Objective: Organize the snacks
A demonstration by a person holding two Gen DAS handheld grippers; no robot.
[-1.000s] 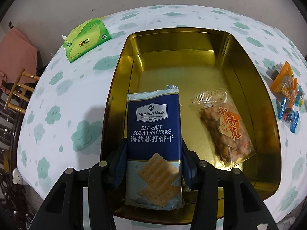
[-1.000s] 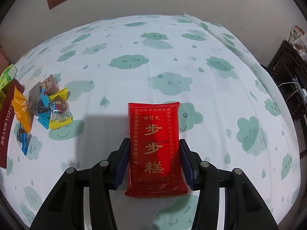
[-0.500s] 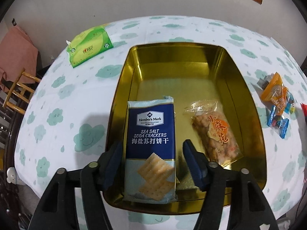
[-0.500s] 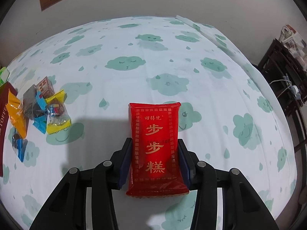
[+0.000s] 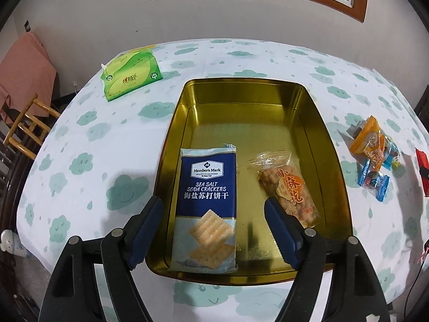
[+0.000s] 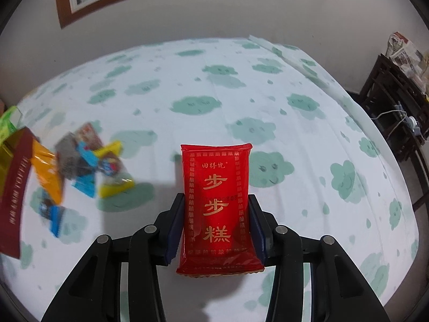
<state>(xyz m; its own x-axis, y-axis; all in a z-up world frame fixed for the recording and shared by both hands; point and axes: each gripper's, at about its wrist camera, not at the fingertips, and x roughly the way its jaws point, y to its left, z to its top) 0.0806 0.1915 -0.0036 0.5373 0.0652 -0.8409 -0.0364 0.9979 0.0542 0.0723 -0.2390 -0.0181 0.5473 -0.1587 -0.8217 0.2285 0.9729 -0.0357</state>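
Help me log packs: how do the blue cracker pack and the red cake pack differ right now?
The blue cracker pack lies inside the gold tin; the red cake pack is outside it, over the tablecloth. The left tool is opening and clear of the crackers; the right tool grips the red pack. Both are sealed, flat rectangular packets.

Light: dim, even indoor.
Glare: inside shiny gold rectangular tin [image 5: 308,123].
Blur: loose colourful wrapped candies [image 6: 80,166] left of right gripper.
Edges: fisheye-bent, black corners.
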